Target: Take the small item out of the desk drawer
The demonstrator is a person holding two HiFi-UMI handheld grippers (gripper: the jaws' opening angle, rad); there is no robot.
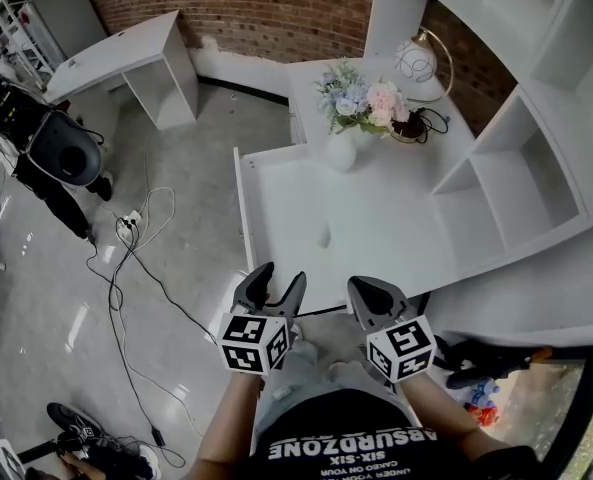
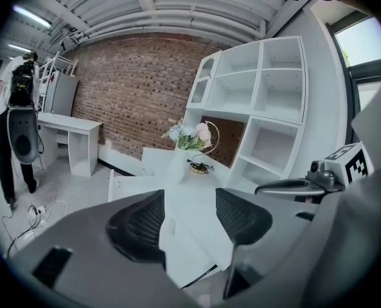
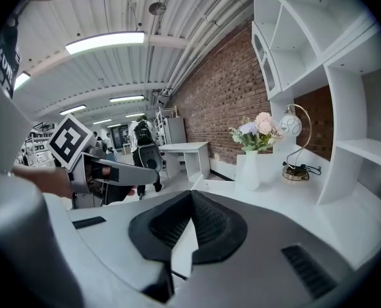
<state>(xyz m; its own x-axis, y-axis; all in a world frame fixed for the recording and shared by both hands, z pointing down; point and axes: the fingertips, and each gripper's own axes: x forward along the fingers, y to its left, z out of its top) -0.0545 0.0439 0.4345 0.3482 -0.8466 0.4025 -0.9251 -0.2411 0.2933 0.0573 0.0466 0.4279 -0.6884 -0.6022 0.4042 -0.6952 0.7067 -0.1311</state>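
The white desk drawer (image 1: 244,216) stands pulled out toward me. On its floor lies a small pale item (image 1: 325,236), alone near the middle. My left gripper (image 1: 273,281) hovers over the drawer's near edge, open, with nothing between its fingers; in the left gripper view (image 2: 190,204) only the drawer floor shows in the gap. My right gripper (image 1: 375,295) hangs beside it at the near right corner, shut and empty, its tips touching in the right gripper view (image 3: 191,201). The item is hidden in both gripper views.
A white vase of flowers (image 1: 348,118) and a round lamp (image 1: 417,63) stand on the desk behind the drawer. White shelving (image 1: 536,138) rises at the right. On the floor at the left are cables (image 1: 131,258), a person in black (image 1: 51,158) and a second white desk (image 1: 126,58).
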